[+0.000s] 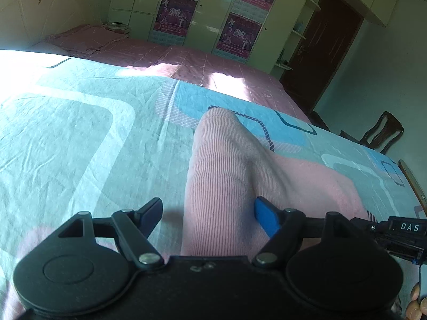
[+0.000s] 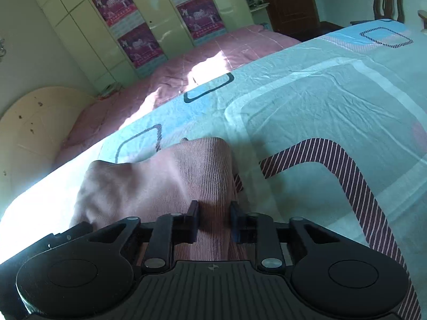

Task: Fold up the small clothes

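A pink ribbed garment [image 1: 226,165] lies on a bed covered by a light blue patterned sheet [image 1: 80,133]. In the left wrist view my left gripper [image 1: 208,213] is open, its jaws wide apart, with a strip of the garment running between them. In the right wrist view the same garment [image 2: 165,181] shows as a bunched fold. My right gripper [image 2: 213,221] is partly closed with garment fabric between its jaws; the fabric seems pinched there.
A pink checked bedspread [image 1: 186,58] covers the far half of the bed. Wardrobe doors with posters [image 1: 240,26] stand behind it. A dark door [image 1: 320,48] and a wooden chair [image 1: 379,133] are to the right. A headboard [image 2: 32,128] shows at left.
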`<action>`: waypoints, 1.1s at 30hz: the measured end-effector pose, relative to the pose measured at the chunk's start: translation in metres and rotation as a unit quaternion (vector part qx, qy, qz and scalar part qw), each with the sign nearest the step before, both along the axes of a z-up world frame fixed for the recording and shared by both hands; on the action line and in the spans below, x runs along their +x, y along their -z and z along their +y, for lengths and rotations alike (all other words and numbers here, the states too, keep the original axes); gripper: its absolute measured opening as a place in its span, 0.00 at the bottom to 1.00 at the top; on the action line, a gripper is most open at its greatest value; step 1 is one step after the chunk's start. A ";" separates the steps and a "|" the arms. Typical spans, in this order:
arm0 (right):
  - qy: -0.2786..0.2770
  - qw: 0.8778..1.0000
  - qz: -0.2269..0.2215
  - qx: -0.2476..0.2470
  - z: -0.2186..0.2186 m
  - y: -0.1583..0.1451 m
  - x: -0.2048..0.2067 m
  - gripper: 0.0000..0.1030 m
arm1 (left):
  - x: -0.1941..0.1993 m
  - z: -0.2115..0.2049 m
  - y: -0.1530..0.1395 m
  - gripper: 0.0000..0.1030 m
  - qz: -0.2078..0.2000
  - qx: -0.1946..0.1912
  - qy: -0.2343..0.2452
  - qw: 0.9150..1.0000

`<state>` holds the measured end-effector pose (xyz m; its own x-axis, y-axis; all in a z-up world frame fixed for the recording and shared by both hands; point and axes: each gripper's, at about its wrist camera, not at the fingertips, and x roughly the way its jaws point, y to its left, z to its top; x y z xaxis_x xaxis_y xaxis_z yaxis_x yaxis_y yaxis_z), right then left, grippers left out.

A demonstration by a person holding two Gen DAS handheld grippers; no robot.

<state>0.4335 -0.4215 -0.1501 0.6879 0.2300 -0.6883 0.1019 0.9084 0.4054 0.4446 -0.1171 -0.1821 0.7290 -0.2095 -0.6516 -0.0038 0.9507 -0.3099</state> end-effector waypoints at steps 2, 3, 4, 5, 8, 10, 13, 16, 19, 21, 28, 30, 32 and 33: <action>-0.013 0.998 -0.032 -0.054 0.011 -0.001 0.000 0.17 | -0.007 0.001 0.006 0.78 -0.014 -0.003 -0.009 1.000; -0.025 0.992 -0.060 -0.106 0.019 0.000 -0.002 0.16 | -0.009 0.000 0.007 0.78 -0.019 -0.002 -0.011 1.000; -0.037 0.982 -0.082 -0.166 0.028 0.005 -0.003 0.16 | -0.010 0.000 0.008 0.80 -0.023 -0.002 -0.014 1.000; -0.046 0.976 -0.085 -0.198 0.031 0.013 0.000 0.16 | -0.010 0.001 0.008 0.81 -0.024 -0.005 -0.016 1.000; -0.042 0.974 -0.087 -0.204 0.023 0.028 0.001 0.17 | -0.008 0.003 0.007 0.82 -0.020 -0.015 -0.016 1.000; -0.040 0.975 -0.091 -0.197 0.020 0.025 -0.001 0.17 | -0.007 0.004 -0.001 0.79 -0.021 -0.015 -0.015 1.000; -0.025 0.981 -0.106 -0.157 0.012 0.006 -0.004 0.17 | -0.001 0.004 -0.015 0.78 -0.036 -0.010 -0.005 0.999; -0.034 0.984 -0.114 -0.136 0.017 -0.009 0.008 0.17 | 0.020 -0.002 -0.019 0.78 -0.029 0.000 0.002 1.000; -0.045 0.983 -0.100 -0.150 0.025 -0.002 0.023 0.17 | 0.040 -0.002 -0.007 0.80 0.009 0.008 -0.007 1.000; -0.041 0.984 -0.080 -0.153 0.023 0.011 0.032 0.17 | 0.045 0.005 0.004 0.82 0.023 -0.012 -0.018 0.999; -0.031 0.981 -0.076 -0.175 0.008 0.031 0.037 0.54 | 0.047 0.003 0.005 0.85 0.023 0.000 -0.015 1.000; -0.033 0.983 -0.070 -0.168 0.005 0.025 0.035 0.54 | 0.046 0.002 0.003 0.86 0.027 0.006 -0.015 1.000; -0.032 0.984 -0.077 -0.157 0.002 0.013 0.027 0.54 | 0.045 0.001 -0.002 0.86 0.030 0.010 -0.016 0.999; -0.032 0.985 -0.081 -0.150 0.001 0.007 0.022 0.54 | 0.044 0.001 -0.004 0.85 0.030 0.012 -0.016 0.999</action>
<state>0.4553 -0.4206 -0.1570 0.7845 0.0791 -0.6151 -0.0028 0.9923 0.1240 0.4883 -0.1163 -0.1780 0.6949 -0.1706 -0.6986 -0.0525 0.9568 -0.2859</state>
